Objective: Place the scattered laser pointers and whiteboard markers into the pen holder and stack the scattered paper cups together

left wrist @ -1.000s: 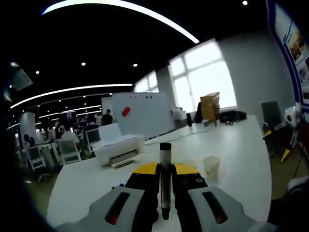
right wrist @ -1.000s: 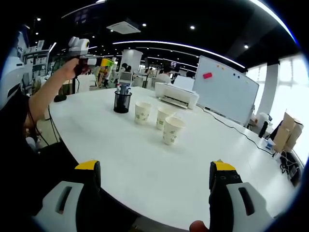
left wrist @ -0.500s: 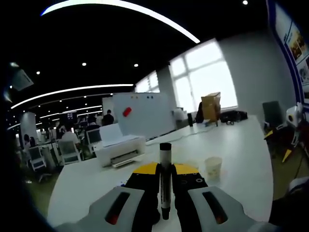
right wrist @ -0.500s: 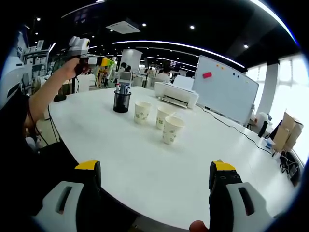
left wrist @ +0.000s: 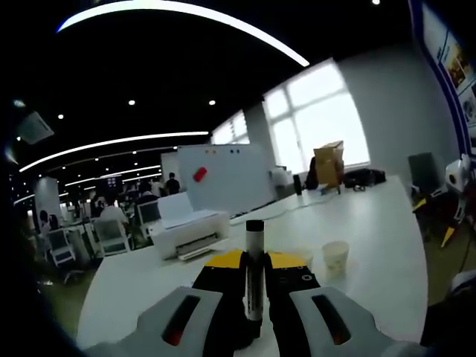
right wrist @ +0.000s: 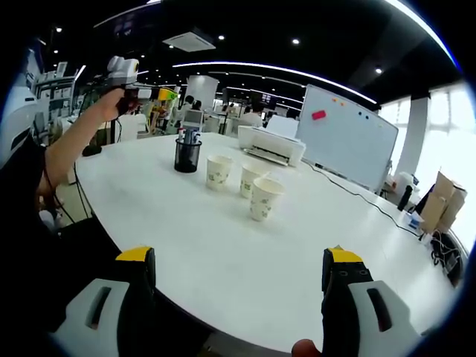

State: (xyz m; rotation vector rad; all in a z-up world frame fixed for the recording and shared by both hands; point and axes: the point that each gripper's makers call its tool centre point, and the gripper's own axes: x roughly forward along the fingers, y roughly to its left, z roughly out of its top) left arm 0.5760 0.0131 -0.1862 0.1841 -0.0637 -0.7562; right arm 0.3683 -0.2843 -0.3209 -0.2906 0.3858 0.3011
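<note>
My left gripper is shut on a whiteboard marker with a white barrel and black cap, which stands up between the jaws. One paper cup sits on the white table beyond it. My right gripper hovers open over the near table edge with nothing between its jaws. Ahead of it stand a black mesh pen holder with pens inside and three separate paper cups. In the right gripper view the left gripper is held high at the left in the person's raised hand.
A white printer sits behind the cups, also seen as the printer in the left gripper view. A whiteboard stands beyond the table, with a cable running along it. The person's arm reaches over the left side.
The left gripper view has shifted slightly, with the marker still held. In the right gripper view the raised hand moved a little; cups and holder are unmoved.
</note>
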